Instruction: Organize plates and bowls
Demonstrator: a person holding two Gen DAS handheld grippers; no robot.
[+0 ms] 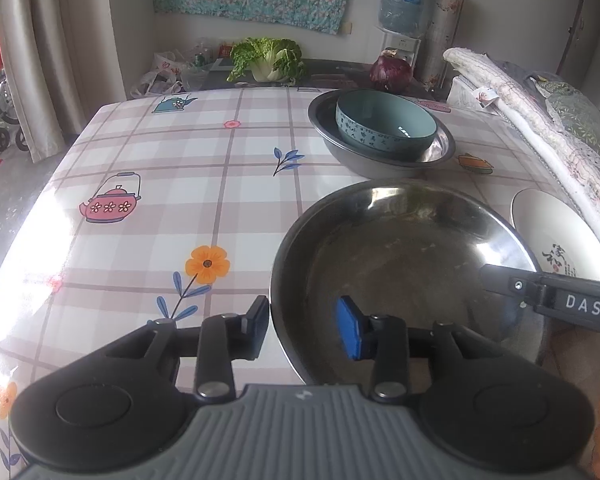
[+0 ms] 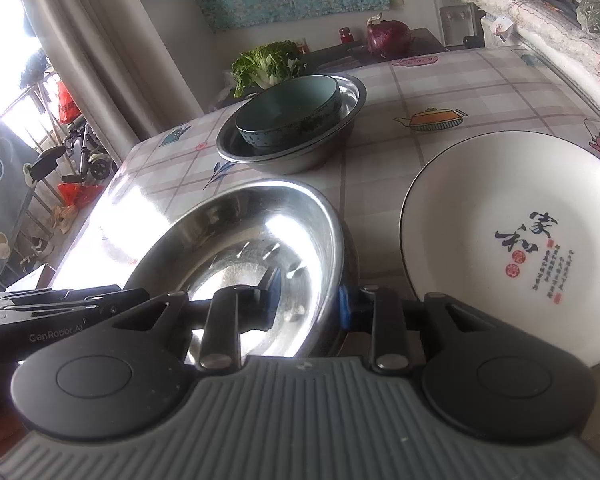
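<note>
A large steel bowl stands on the checked tablecloth close in front of me. My left gripper straddles its left rim, one finger outside and the blue pad inside, well clear of the wall. My right gripper straddles the opposite rim, and its inner finger stands off the wall. Both are open. A white plate with black calligraphy lies flat just right of the bowl. Farther back, a teal bowl sits inside a second steel basin.
A leafy cabbage and a purple cabbage rest on a dark surface behind the table. Rolled bedding runs along the table's right side. On the left the table drops off toward curtains and a wheelchair.
</note>
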